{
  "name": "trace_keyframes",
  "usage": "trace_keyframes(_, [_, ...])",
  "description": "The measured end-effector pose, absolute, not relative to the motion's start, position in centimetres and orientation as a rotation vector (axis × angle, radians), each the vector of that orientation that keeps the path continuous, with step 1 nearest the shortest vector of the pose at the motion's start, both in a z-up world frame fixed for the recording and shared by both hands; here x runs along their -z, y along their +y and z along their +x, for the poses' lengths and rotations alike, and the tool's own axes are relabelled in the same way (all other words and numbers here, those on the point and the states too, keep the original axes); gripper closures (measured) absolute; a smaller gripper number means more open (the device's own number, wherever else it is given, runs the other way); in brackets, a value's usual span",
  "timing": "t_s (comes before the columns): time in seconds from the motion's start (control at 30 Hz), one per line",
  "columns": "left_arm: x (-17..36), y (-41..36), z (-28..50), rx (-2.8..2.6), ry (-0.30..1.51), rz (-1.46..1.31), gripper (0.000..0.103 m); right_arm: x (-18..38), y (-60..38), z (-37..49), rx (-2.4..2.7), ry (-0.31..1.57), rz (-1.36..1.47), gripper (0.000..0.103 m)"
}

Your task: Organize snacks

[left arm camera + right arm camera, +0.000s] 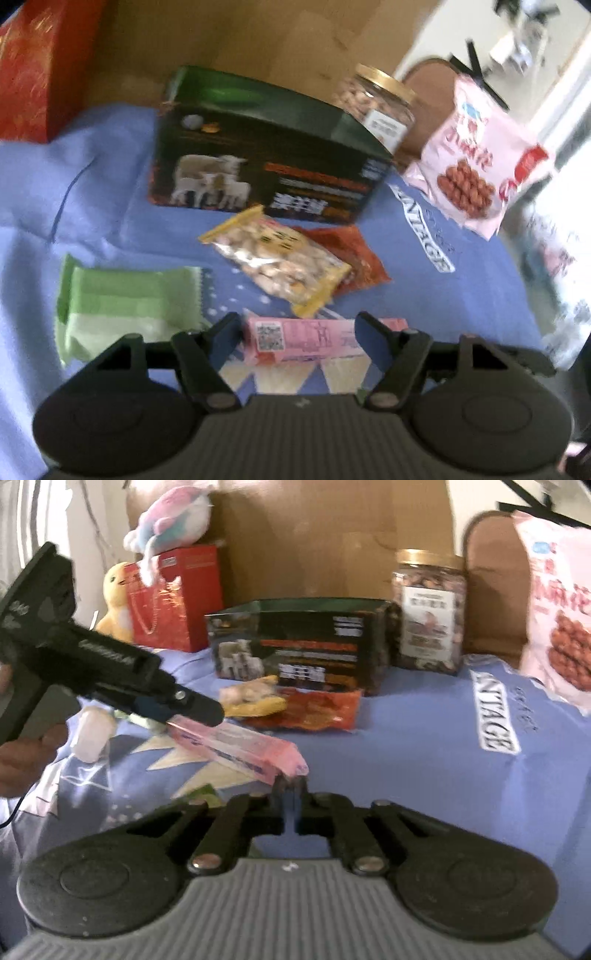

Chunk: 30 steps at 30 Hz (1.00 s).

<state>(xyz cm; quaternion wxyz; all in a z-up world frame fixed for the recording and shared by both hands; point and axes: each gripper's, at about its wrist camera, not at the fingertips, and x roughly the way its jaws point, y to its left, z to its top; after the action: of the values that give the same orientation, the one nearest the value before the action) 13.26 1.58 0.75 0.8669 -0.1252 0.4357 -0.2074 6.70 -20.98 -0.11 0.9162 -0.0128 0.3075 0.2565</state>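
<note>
left wrist view: the left gripper (295,328), jaws spread wide, straddles a pink bar (314,341) at the bottom centre, not yet closed on it. above it lie a nut bag (275,260) over a red pack (351,254), a green pack (125,306) at the left, a dark box (266,151) with sheep at centre, a jar (376,103) behind it and a pink bag (476,158) at the upper right, all loose on a blue cloth (92,184) printed "...ntage". right wrist view: the right gripper (291,797), jaws pressed together at lower centre, pinches the near end of the pink bar (236,749), while the left gripper (195,710) reaches its far end from the left. a red box (173,598) and plush toys (170,517) fill the upper left. judging by the scatter, sorting has barely begun; other labels blur.
</note>
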Motion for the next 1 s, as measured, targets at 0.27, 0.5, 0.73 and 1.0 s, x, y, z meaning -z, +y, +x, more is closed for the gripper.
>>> trace_keyframes(0.27, [-0.9, 1.8, 11.6, 0.425, 0.926, -0.294, 0.032, -0.8, -22.8, 5.6, -0.55, 0.598, -0.07, 0.062])
trace_keyframes(0.5, [-0.7, 1.2, 11.6, 0.451, 0.928, -0.295, 0.047, 0.1, -20.8, 6.8, -0.597, 0.629, -0.113, 0.062])
trace_keyframes(0.73, [-4.1, 1.2, 11.8, 0.48, 0.848, -0.271, 0.049, -2.4, -20.5, 7.1, -0.538, 0.517, -0.076, 0.071])
trace_keyframes(1.0, [-8.6, 1.9, 19.3, 0.422, 0.687, -0.289, 0.047, -6.1, -19.2, 13.6, -0.495, 0.335, -0.038, 0.071])
